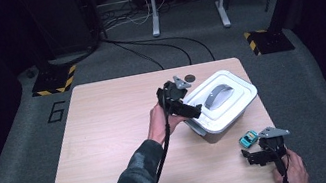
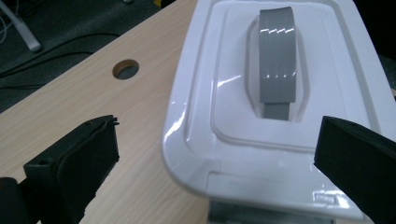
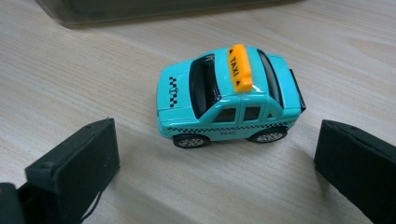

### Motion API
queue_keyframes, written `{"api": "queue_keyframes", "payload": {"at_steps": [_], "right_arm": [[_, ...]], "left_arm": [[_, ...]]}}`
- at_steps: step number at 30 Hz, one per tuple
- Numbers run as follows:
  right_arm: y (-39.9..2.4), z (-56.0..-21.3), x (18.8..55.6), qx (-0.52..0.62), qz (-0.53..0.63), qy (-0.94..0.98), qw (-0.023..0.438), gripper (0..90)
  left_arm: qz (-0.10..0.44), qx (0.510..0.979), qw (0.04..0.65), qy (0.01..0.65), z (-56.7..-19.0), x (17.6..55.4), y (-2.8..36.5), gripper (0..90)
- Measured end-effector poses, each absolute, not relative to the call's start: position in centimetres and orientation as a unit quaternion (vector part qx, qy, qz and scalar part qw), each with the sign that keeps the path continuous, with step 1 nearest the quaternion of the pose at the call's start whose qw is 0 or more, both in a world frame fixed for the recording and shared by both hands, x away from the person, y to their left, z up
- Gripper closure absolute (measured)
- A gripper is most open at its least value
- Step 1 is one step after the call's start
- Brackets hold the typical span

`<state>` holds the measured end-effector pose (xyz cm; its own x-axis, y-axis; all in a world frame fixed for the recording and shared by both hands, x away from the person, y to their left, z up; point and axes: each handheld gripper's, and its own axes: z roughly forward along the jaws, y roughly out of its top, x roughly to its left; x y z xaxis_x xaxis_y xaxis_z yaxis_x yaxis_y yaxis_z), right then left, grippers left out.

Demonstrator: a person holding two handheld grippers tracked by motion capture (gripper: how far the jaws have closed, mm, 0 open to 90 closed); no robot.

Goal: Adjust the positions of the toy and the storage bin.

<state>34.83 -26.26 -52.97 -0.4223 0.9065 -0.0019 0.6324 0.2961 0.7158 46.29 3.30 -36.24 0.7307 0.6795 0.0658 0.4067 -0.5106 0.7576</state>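
On wooden table (image 1: 110, 146), lidded box (image 1: 220, 99), grey carpet (image 1: 22, 141)

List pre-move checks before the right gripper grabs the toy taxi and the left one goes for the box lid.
1. Right gripper jaws open: ok.
2. Toy taxi upright on its wheels on the table, apart from both jaws: ok.
3. Taxi squarely between the jaws: not ok, it sits just ahead of the tips.
4. Left gripper jaws open, aimed at the lid corner: ok.
5. Lid seated on the box, grey handle flat: ok.
6. Lid latched or loose: cannot tell.
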Motion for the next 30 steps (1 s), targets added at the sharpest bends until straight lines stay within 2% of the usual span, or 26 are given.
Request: {"api": "queue_keyframes", "payload": {"at_steps": [11,12,13,15,16,17,19,20,21,22,23,24,27,30], "right_arm": [[-26.2,-53.0,34.8,0.497,0.328,0.776,0.209,0.0],[-26.2,-53.0,34.8,0.497,0.329,0.776,0.209,0.0],[-26.2,-53.0,34.8,0.497,0.329,0.776,0.209,0.0],[-26.2,-53.0,34.8,0.497,0.329,0.775,0.209,0.0],[-26.2,-53.0,34.8,0.497,0.328,0.775,0.209,0.0],[-26.2,-53.0,34.8,0.497,0.328,0.775,0.209,0.0],[-26.2,-53.0,34.8,0.497,0.328,0.775,0.209,0.0],[-26.2,-53.0,34.8,0.498,0.329,0.775,0.209,0.0],[-26.2,-53.0,34.8,0.498,0.329,0.775,0.209,0.0],[-26.2,-53.0,34.8,0.498,0.329,0.775,0.209,0.0],[-26.2,-53.0,34.8,0.498,0.329,0.775,0.209,0.0],[-26.2,-53.0,34.8,0.498,0.329,0.775,0.209,0.0],[-26.2,-53.0,34.8,0.497,0.329,0.776,0.208,0.0],[-26.2,-53.0,34.8,0.497,0.329,0.776,0.208,0.0]], "left_arm": [[0.166,0.857,0.373,0.314,-38.0,47.5,-0.3,2.3],[0.167,0.856,0.376,0.314,-38.1,47.5,-0.5,5.5],[0.162,0.856,0.382,0.307,-38.3,47.6,-0.7,16.0],[0.164,0.856,0.383,0.306,-38.4,47.6,-0.9,24.0],[0.164,0.856,0.385,0.304,-38.5,47.6,-1.1,24.0],[0.159,0.857,0.391,0.297,-38.6,47.6,-1.4,32.3],[0.159,0.857,0.393,0.293,-38.7,47.6,-1.5,40.5],[0.156,0.856,0.397,0.29,-38.7,47.6,-1.7,40.5],[0.155,0.858,0.398,0.285,-38.7,47.6,-1.8,47.4],[0.157,0.858,0.398,0.283,-38.8,47.5,-1.9,47.4],[0.161,0.86,0.395,0.281,-38.8,47.5,-2.1,55.1],[0.161,0.861,0.392,0.282,-39.0,47.4,-2.2,55.1],[0.158,0.86,0.392,0.284,-39.2,47.4,-2.4,64.7],[0.156,0.855,0.399,0.293,-39.3,47.3,-2.2,65.8]]}}
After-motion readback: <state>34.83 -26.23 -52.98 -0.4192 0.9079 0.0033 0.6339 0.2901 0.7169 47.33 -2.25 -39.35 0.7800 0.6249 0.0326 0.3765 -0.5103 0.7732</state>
